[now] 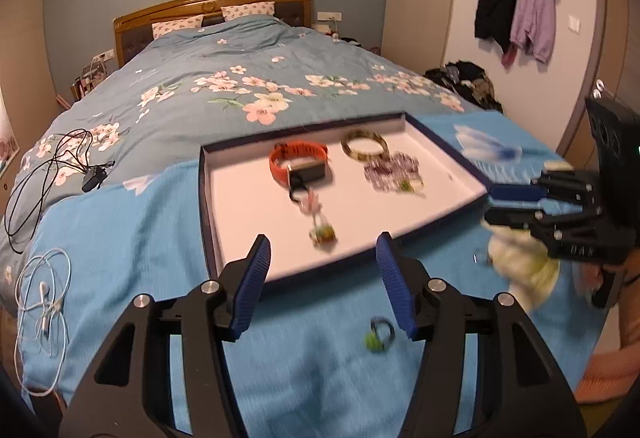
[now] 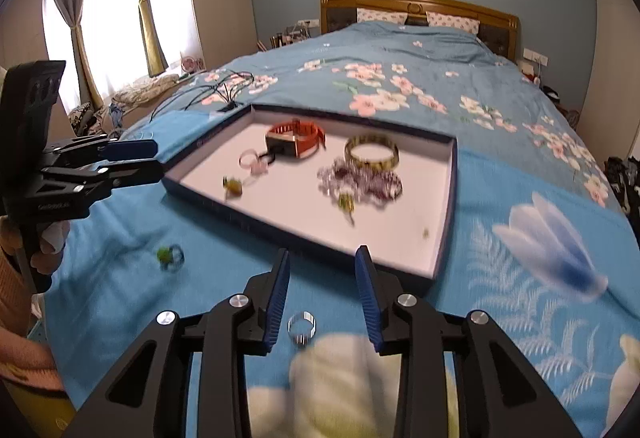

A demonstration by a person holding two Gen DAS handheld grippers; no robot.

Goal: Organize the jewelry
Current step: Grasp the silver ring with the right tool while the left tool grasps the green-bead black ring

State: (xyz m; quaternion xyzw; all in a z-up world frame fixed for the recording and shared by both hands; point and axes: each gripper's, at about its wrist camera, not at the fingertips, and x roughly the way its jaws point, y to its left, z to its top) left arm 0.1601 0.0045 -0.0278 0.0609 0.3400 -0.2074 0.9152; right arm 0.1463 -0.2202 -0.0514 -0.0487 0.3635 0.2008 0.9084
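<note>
A shallow blue-rimmed tray (image 1: pixel 206 194) (image 2: pixel 450 198) with a white floor lies on the blue bedspread. In it are an orange watch (image 1: pixel 298 160) (image 2: pixel 296 138), a green-gold bangle (image 1: pixel 365 145) (image 2: pixel 372 152), a purple bead bracelet (image 1: pixel 392 172) (image 2: pixel 360 180) and a pink charm string (image 1: pixel 316 214) (image 2: pixel 250 168). A green-stone ring (image 1: pixel 378 334) (image 2: pixel 170 256) lies on the cloth between my left gripper's fingers. A silver ring (image 2: pixel 302 328) lies between my right gripper's fingers. My left gripper (image 1: pixel 322 258) (image 2: pixel 156 160) is open and empty. My right gripper (image 2: pixel 322 270) (image 1: pixel 490 204) is open and empty.
Black cables with a charger (image 1: pixel 94 178) (image 2: pixel 224 90) and white earphones (image 1: pixel 44 302) lie on the bed to the left of the tray. The headboard (image 1: pixel 212 4) is at the far end. Clothes hang on the right wall (image 1: pixel 516 14).
</note>
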